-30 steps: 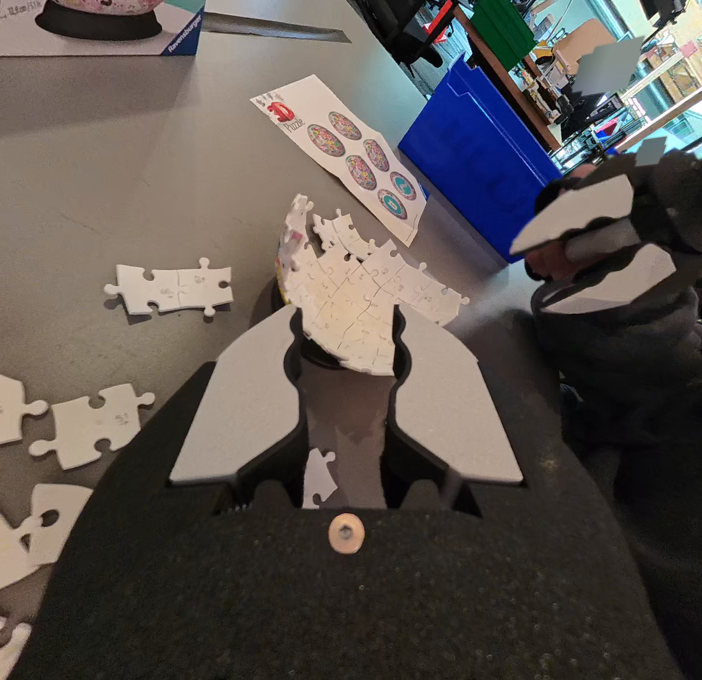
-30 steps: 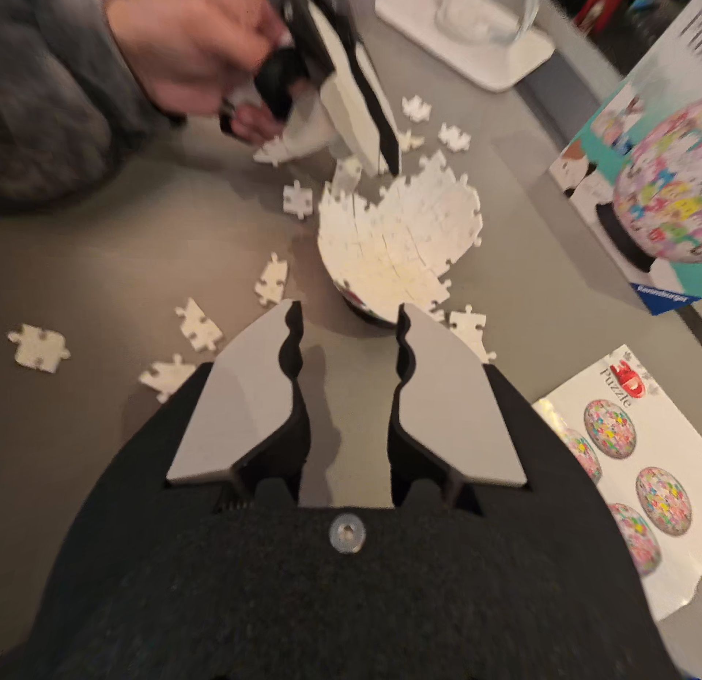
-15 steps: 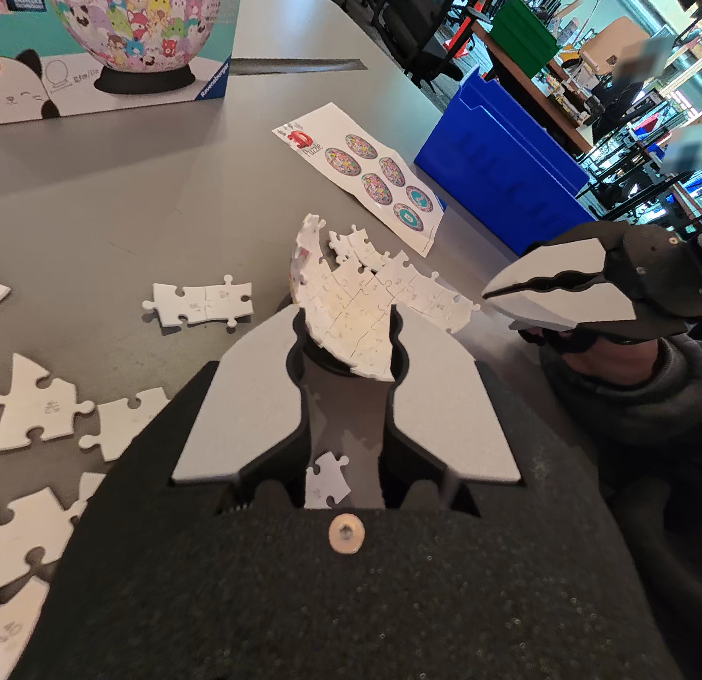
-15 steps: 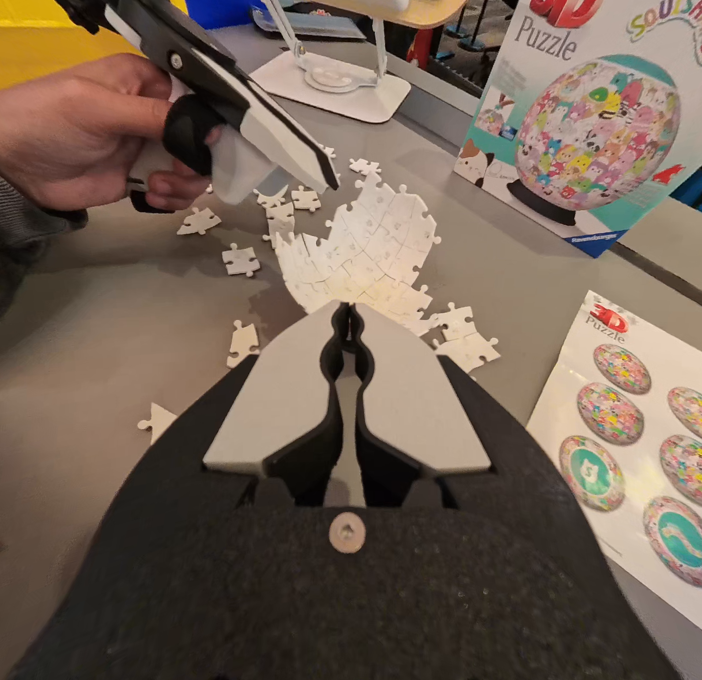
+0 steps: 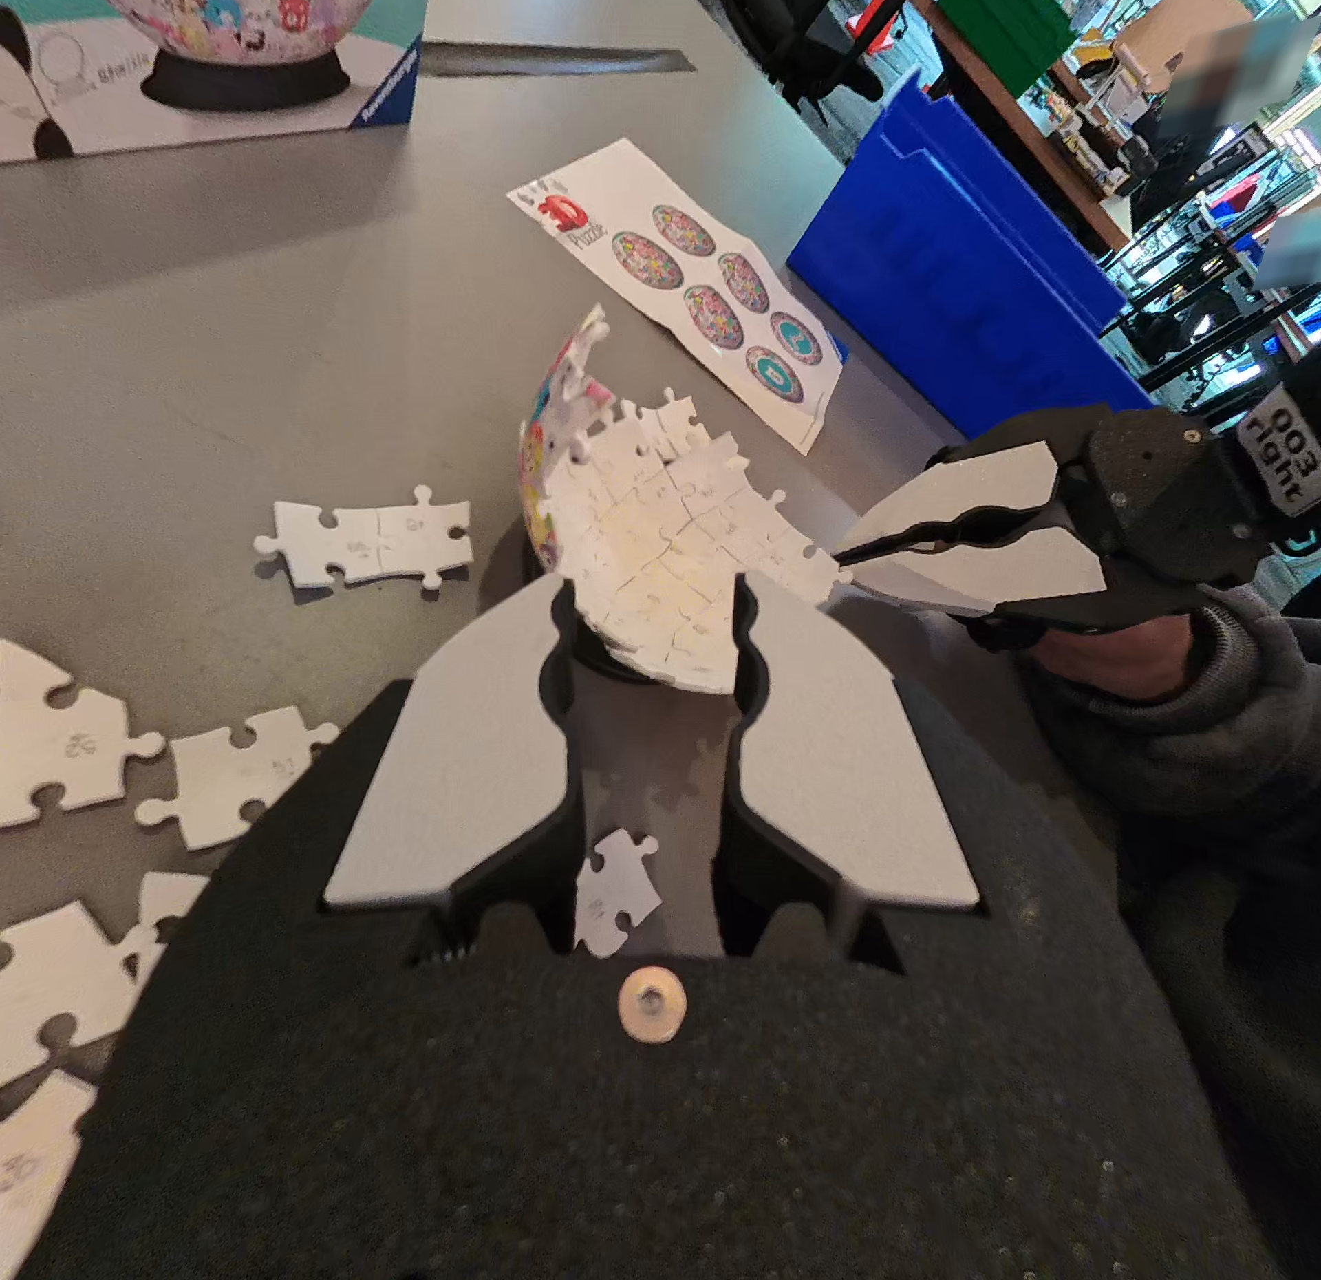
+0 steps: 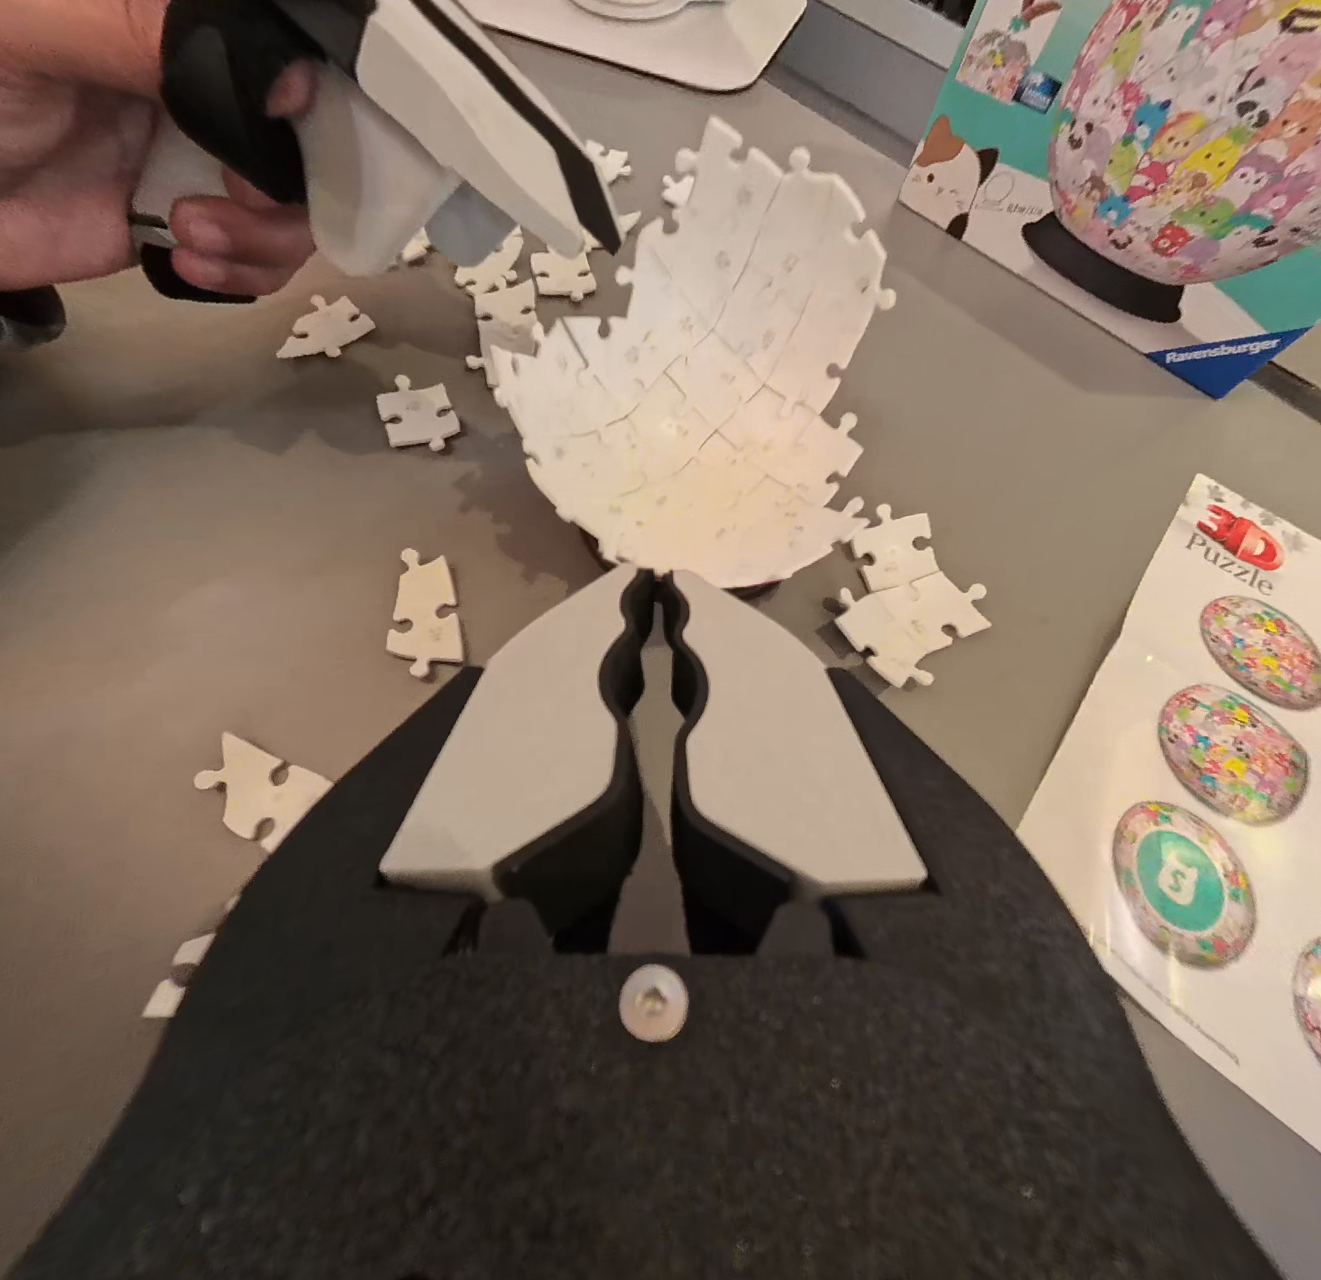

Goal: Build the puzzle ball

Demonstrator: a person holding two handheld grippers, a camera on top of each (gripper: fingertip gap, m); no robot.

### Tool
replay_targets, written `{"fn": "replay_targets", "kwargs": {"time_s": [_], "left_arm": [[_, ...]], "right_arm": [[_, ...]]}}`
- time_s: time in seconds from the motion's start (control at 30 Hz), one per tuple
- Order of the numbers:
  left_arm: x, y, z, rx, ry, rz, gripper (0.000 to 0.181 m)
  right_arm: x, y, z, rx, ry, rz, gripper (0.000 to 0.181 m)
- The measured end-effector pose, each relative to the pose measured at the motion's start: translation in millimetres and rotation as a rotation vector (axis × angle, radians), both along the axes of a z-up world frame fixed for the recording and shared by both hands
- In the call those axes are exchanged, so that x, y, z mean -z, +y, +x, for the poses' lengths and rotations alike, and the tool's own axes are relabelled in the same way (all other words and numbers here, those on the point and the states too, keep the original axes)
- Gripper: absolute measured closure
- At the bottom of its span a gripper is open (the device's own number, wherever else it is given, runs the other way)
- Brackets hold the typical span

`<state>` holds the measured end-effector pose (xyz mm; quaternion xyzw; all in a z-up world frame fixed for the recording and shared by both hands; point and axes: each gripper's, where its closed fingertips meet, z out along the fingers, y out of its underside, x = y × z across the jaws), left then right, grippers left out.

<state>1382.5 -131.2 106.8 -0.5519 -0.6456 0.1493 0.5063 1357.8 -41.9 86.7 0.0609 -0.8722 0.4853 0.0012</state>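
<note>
The half-built puzzle ball [image 5: 643, 531] is a white bowl of joined pieces, coloured outside, tilted on a dark ring stand [image 5: 615, 663] on the grey table. My left gripper [image 5: 650, 602] is open and empty, and the bowl's near edge shows between its fingertips. It also shows in the right wrist view [image 6: 593, 234], held above the bowl's [image 6: 715, 416] far left rim. My right gripper [image 6: 654, 582] is shut, its tips touching the bowl's lower rim. In the left wrist view it [image 5: 843, 558] meets a rim piece from the right.
Loose white pieces lie around: a joined pair [image 5: 364, 545], one under my left gripper [image 5: 615, 895], another pair [image 6: 908, 616], several at the left [image 6: 422, 409]. A picture leaflet [image 6: 1215, 745] and the puzzle box [image 6: 1144, 137] lie right. A blue bin [image 5: 965, 280] stands beyond the table edge. The tips of one gripper are about 10 cm away from the tips of the other.
My right gripper closed from open and moved in until its tips reached the bowl's rim. My left gripper stayed open near the bowl, shifting slightly.
</note>
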Motion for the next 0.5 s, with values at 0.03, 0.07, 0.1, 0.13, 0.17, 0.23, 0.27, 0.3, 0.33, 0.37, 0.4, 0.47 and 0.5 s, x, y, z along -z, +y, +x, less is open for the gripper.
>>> {"fn": "replay_targets", "kwargs": {"time_s": [0.03, 0.07, 0.1, 0.13, 0.17, 0.23, 0.27, 0.3, 0.33, 0.37, 0.4, 0.47, 0.5], "left_arm": [[2, 0, 0, -0.004, -0.009, 0.003, 0.140], [3, -1, 0, -0.007, -0.016, 0.008, 0.140], [5, 0, 0, -0.004, -0.022, 0.014, 0.141], [7, 0, 1, -0.001, -0.036, 0.019, 0.141], [10, 1, 2, 0.005, -0.055, 0.025, 0.144], [14, 6, 3, 0.027, -0.077, 0.041, 0.146], [16, 6, 3, 0.026, -0.085, 0.040, 0.146], [18, 7, 3, 0.030, -0.093, 0.036, 0.147], [20, 8, 4, 0.038, -0.105, 0.035, 0.148], [22, 10, 4, 0.044, -0.117, 0.035, 0.149], [23, 12, 5, 0.052, -0.126, 0.038, 0.150], [26, 16, 5, 0.074, -0.141, 0.049, 0.152], [28, 18, 6, 0.081, -0.152, 0.049, 0.152]], "right_arm": [[1, -1, -1, 0.003, 0.004, 0.003, 0.179], [2, -2, -1, 0.003, 0.005, 0.004, 0.179], [2, -2, -3, 0.006, 0.006, 0.004, 0.180], [2, -3, -4, 0.011, 0.007, 0.008, 0.180], [3, -3, -6, 0.015, 0.008, 0.010, 0.180], [3, -5, -8, 0.015, 0.003, 0.016, 0.179], [3, -5, -9, 0.018, 0.004, 0.017, 0.179], [3, -6, -11, 0.019, 0.003, 0.015, 0.180], [3, -6, -13, 0.025, 0.004, 0.015, 0.180], [2, -6, -15, 0.030, 0.005, 0.015, 0.180], [1, -6, -16, 0.031, 0.002, 0.013, 0.180], [1, -6, -20, 0.038, -0.004, 0.018, 0.179], [1, -7, -21, 0.037, -0.008, 0.016, 0.179]]}}
